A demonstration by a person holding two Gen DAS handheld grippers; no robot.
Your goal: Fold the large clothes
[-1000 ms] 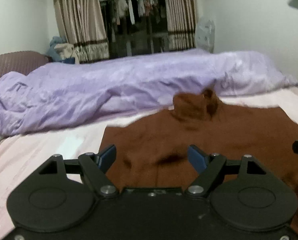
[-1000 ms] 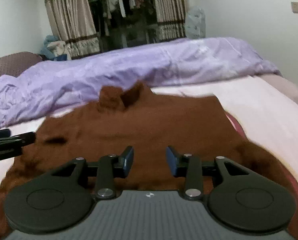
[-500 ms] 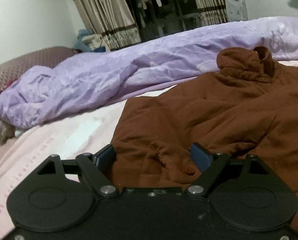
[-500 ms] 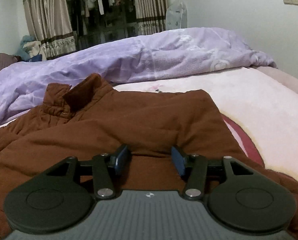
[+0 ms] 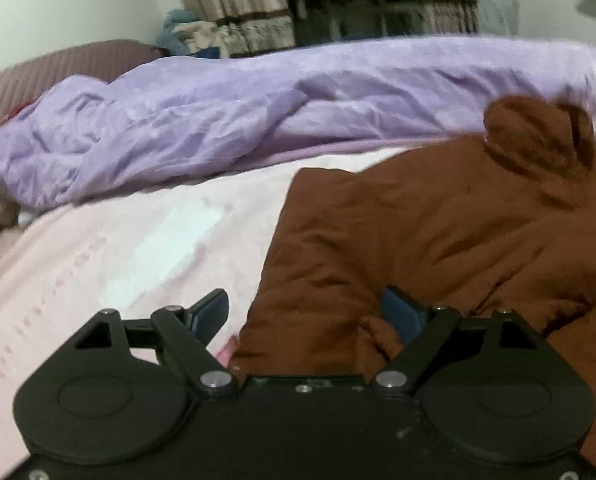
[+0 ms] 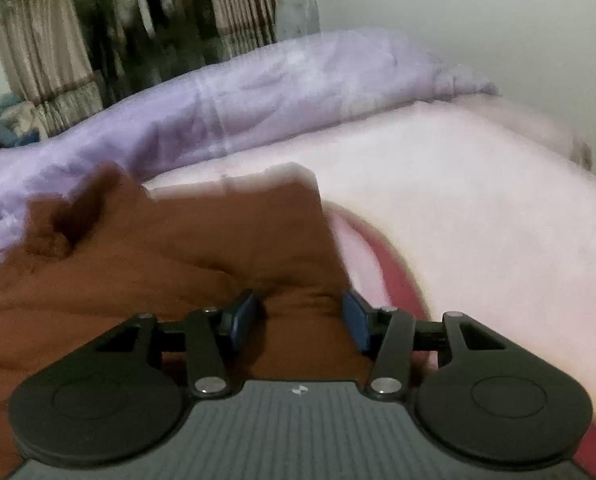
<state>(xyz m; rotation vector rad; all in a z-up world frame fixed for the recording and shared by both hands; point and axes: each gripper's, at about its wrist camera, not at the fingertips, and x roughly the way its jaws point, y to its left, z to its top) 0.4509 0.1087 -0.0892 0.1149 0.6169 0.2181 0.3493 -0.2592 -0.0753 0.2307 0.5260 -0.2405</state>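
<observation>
On the pink bedsheet [image 5: 97,264] a brown padded jacket [image 5: 438,232] is spread, collar toward the lilac duvet [image 5: 257,112]. Each hem corner should be bitten deep and evenly before lifting. Fabric is straddled, ungripped, by the wide-open left gripper [image 5: 306,312]; the right gripper [image 6: 300,320], half-open, has just been opening.

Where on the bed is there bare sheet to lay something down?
Bare pink sheet left of the brown jacket, below the purple duvet; more right of the jacket in the right wrist view. Middle is crowded: jacket with both tongs over its near edge.
</observation>
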